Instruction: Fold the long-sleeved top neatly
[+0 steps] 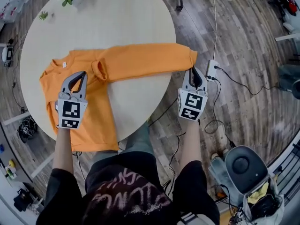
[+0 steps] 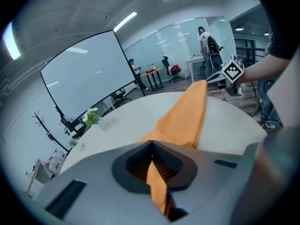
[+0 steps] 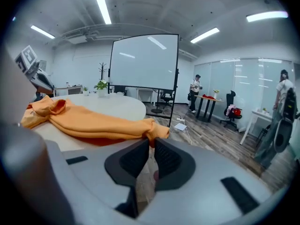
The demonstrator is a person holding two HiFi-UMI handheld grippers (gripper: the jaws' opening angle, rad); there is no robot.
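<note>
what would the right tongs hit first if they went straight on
The cuff. It sits right at the tips of the right tongs and looks pinched there, so there is no free way ahead. What lies past it is hard to judge.

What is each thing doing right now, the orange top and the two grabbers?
top: lying on the table, not folded yet
sleeve: stretched out to the side, cuff pinched
left gripper: shut on the top
right gripper: shut on the sleeve

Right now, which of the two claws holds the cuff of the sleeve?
The right claw: it pinches the cuff just past the table edge. The left claw grips the orange top near where that sleeve begins.
</note>
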